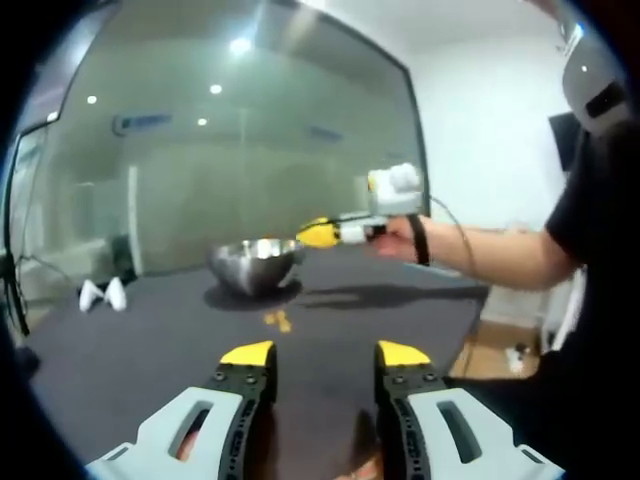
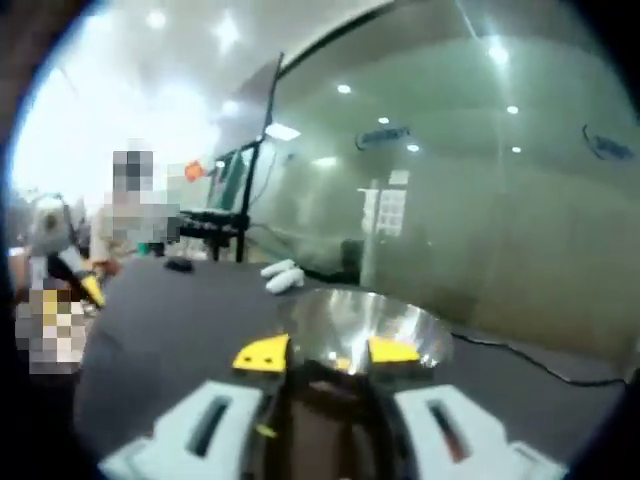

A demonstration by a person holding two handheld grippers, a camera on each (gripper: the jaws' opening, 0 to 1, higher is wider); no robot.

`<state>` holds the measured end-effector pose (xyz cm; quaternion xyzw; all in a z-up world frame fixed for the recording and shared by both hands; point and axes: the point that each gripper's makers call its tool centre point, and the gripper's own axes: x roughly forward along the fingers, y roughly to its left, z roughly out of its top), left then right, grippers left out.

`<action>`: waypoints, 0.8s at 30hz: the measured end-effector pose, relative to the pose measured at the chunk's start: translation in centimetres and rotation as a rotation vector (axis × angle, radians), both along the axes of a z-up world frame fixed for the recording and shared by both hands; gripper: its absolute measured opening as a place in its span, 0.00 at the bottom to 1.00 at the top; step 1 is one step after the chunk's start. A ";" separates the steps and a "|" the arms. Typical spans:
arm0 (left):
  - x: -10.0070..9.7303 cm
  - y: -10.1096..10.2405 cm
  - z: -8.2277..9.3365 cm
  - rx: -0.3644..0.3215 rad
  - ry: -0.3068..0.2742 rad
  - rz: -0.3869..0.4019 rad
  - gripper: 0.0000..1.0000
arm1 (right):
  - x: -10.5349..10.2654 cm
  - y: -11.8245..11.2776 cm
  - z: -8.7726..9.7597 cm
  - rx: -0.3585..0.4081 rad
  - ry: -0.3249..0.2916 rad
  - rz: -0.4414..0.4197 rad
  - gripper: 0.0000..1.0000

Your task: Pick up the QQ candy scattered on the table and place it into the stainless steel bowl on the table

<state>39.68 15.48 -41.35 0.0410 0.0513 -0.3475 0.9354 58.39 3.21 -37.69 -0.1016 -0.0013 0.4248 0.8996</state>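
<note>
A stainless steel bowl [image 1: 257,262] stands on the dark table [image 1: 130,350]. A few small yellow QQ candies [image 1: 278,320] lie on the table just in front of it. My left gripper [image 1: 325,355] hangs open above the near part of the table, short of the candies, with nothing between its yellow tips. A hand holds my right gripper [image 1: 318,234] at the bowl's right rim. In the right gripper view its jaws [image 2: 328,352] stand apart right over the bowl [image 2: 400,325]. A tiny yellow speck shows between them; whether it lies in the bowl I cannot tell.
Two white objects [image 1: 103,294] lie at the table's far left, seen beyond the bowl as white objects [image 2: 283,274] in the right gripper view. A glass wall [image 1: 250,150] runs behind the table. A cable [image 2: 520,360] crosses the table. The table's edge [image 1: 478,300] drops off at the right.
</note>
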 end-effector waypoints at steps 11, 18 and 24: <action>-0.1 0.5 0.9 -0.038 -0.002 -0.011 0.40 | -5.2 0.2 -5.0 -0.071 0.014 0.171 0.26; -0.2 0.8 0.7 -0.023 -0.002 -0.001 0.40 | -4.6 1.9 -6.2 -0.074 0.072 0.198 0.26; -0.2 1.1 0.7 -0.025 -0.004 0.009 0.40 | -3.7 4.0 -7.4 -0.076 0.128 0.239 0.26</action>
